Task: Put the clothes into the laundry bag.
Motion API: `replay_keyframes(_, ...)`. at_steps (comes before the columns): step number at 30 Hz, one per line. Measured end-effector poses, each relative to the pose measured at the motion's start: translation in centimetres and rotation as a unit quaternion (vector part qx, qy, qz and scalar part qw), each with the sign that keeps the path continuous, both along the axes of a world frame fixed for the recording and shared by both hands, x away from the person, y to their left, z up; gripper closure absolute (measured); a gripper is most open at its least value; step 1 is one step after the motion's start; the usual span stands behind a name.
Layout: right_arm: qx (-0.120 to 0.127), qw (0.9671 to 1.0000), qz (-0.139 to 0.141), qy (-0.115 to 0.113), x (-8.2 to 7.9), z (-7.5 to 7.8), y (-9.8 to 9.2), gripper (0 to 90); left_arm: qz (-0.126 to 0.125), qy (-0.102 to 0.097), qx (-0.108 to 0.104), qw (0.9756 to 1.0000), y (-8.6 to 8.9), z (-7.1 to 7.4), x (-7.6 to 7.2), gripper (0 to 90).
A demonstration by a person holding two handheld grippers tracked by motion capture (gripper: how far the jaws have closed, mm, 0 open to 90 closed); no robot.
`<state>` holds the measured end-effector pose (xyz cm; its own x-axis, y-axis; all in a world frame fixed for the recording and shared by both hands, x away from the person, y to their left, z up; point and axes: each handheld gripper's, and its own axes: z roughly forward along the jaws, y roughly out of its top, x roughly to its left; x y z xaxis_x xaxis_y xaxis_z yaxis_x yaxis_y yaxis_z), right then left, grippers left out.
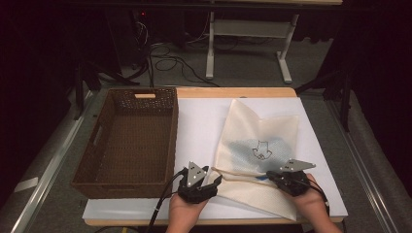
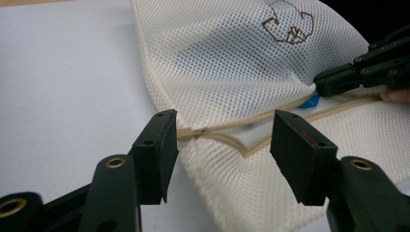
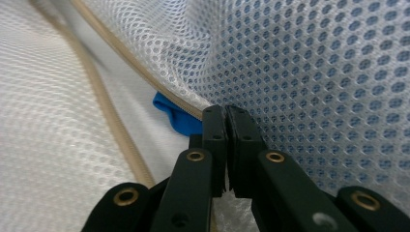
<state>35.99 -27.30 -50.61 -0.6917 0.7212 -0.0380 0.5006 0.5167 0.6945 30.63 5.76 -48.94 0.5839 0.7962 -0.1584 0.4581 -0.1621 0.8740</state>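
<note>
Right gripper (image 3: 226, 113) fingers pinch mesh bag (image 1: 257, 141) edge (left gripper (image 2: 222, 140) fingers gape); basket (image 1: 127, 141) beside.

a wicker basket (image 1: 127, 145) sits on the left part of the table (image 1: 199, 121), with a mesh laundry bag (image 1: 257, 150) lying flat to its right, apart from it. the bag's zipper edge (image 2: 232, 128) runs across its near end. the left gripper (image 1: 204, 187) is at the bag's near left corner, jaws either side of the zipper's end; the right gripper (image 1: 274, 175) is at the near right, on the zipper edge, beside cloth (image 3: 176, 118) inside the bag
</note>
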Motion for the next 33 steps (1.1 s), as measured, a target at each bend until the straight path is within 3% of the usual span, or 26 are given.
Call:
replay_keyframes(7, -0.002, 0.9992, -0.04, 0.0, 1.2, 0.2, -2.6, 88.3, -0.002, 0.0, -0.004, 1.0, -0.1, 0.0, 0.0, 43.1)
replay_keyframes(14, -0.006, 0.9993, -0.037, -0.002, 1.2, 0.3, -2.9, 88.0, 0.001, -0.004, -0.001, 1.0, 0.1, 0.1, 0.0, 42.8)
replay_keyframes(19, 0.024, 0.9995, -0.019, 0.003, 0.4, 0.7, -2.2, 83.8, 0.006, -0.004, 0.005, 1.0, 0.3, 0.1, 0.3, 42.8)
replay_keyframes(24, 0.069, 0.9973, -0.011, -0.022, -1.3, 2.3, -2.3, 75.9, 0.008, 0.001, 0.01, 0.9999, 0.0, -0.1, 1.0, 42.1)
replay_keyframes(27, 0.08, 0.9959, -0.024, -0.035, -2.0, 3.0, -3.0, 74.5, 0.004, 0.004, 0.027, 0.9996, -0.4, -0.4, 1.7, 41.9)
replay_keyframes(29, 0.086, 0.9937, -0.056, -0.044, -2.5, 3.2, -4.4, 70.3, 0.002, 0.01, 0.041, 0.9991, -0.6, -0.9, 2.1, 41.8)
replay_keyframes(33, 0.078, 0.9906, -0.105, -0.041, -2.5, 2.5, -6.2, 58.3, 0.002, 0.033, 0.042, 0.9986, -0.7, -1.7, 2.9, 41.6)
